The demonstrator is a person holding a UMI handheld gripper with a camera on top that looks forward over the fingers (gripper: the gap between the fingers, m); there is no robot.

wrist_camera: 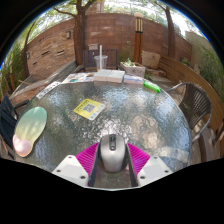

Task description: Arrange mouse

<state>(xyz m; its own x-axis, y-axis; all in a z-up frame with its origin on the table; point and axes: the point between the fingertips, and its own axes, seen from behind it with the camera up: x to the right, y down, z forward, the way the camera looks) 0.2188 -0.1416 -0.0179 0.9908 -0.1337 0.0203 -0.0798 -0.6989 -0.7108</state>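
Evidently the gripper (111,160) pinches the grey computer mouse (111,153) between its pink pads, above the round glass table (120,105); carry it level toward the pale green mousepad (30,130).

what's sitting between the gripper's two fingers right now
In the gripper view, a grey mouse stands between the pink-padded fingers of the gripper, on the glass table.

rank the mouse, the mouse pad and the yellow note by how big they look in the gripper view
1. Mouse pad, largest.
2. Mouse, held between the gripper pads; nearness to the camera inflates it, so this is unsure.
3. Yellow note, smallest.
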